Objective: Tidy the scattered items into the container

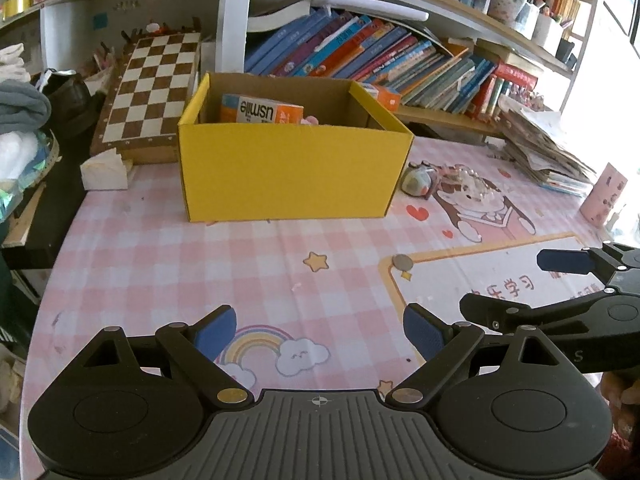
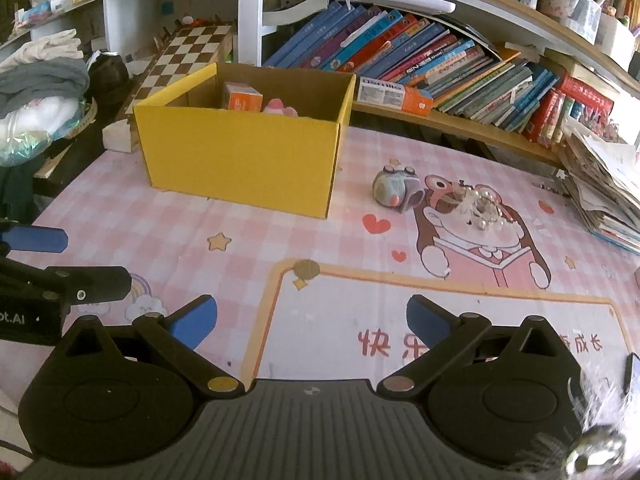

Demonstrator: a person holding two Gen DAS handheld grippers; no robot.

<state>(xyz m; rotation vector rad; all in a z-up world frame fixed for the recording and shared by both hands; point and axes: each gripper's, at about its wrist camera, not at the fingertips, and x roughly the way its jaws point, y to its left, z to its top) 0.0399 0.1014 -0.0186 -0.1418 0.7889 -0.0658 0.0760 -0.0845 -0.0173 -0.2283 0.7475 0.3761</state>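
- The yellow box (image 2: 244, 160) hides most of its contents behind the near wall (only an orange carton (image 2: 242, 98) and a pink toy (image 2: 280, 109) peek over).
- A shiny blurred object (image 2: 596, 454) at the right wrist view's lower corner is cut off, unidentifiable.
- The left claw (image 2: 96, 264) is cropped there.

One yellow box (image 1: 288, 172) stands on the table (image 1: 160, 264), and inside it show two things — one orange-and-white carton (image 1: 262, 110) and one pink soft item (image 2: 280, 107). On the table lie three loose things: one small grey toy (image 2: 394, 192), one pearl-bead tangle (image 2: 480, 208) and one coin (image 2: 307, 269) — plus one chessboard (image 1: 150, 88) behind.
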